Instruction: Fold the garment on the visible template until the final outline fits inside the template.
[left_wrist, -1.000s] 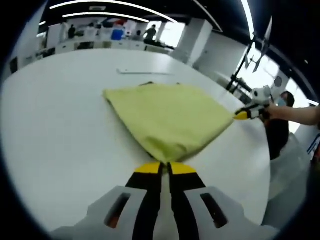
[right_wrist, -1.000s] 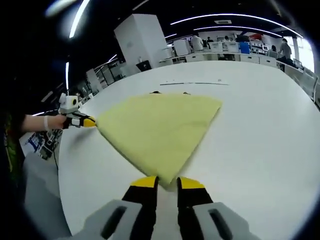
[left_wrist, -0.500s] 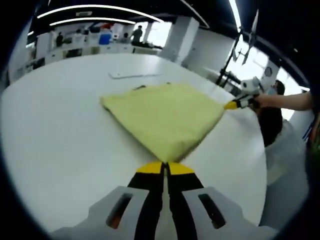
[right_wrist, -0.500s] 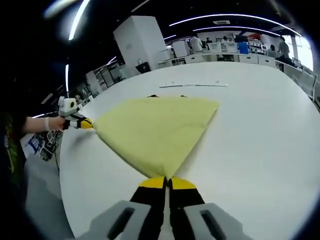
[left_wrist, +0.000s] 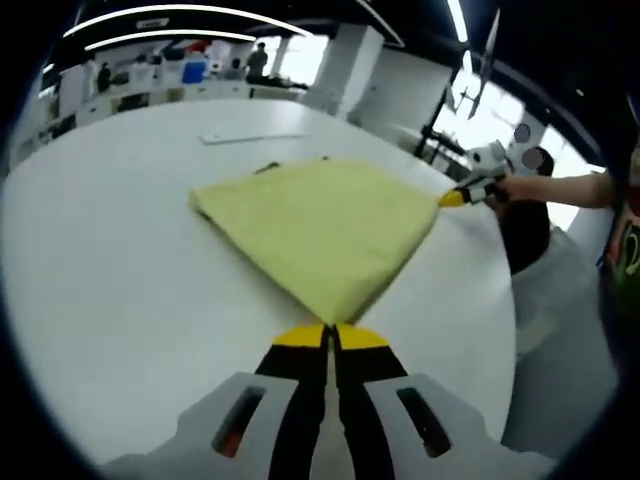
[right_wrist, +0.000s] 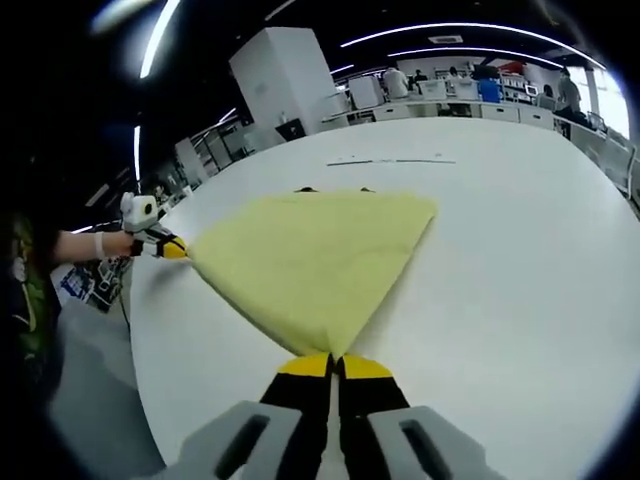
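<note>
Change: right gripper (right_wrist: 335, 362) stood with jaws apart and off the cloth a second ago; half a second ago they had closed on the near corner, and they stay closed on it now. Left gripper (left_wrist: 333, 334) was pinched on its corner throughout.
Garment (left_wrist: 318, 222): yellow, folded, lying flat on the white desk (left_wrist: 110, 280), near the edge where the person stands.
Left gripper: jaws together, clamped on one garment corner; in the right gripper view it sits at the cloth's far left tip (right_wrist: 172, 247), held by a hand (right_wrist: 112, 243).
Right gripper: jaws together on the opposite corner; in the left gripper view it shows at the cloth's right tip (left_wrist: 452, 198).
Long axis: runs from one gripped corner to the other, along the desk's near edge.
Pointing: garment (right_wrist: 315, 255) widens away from each gripper, its far corner toward the desk's middle.
Template: thin line (right_wrist: 390, 160) on the desk beyond the garment; dark bits (right_wrist: 305, 189) at the cloth's far edge, too small to tell.
</note>
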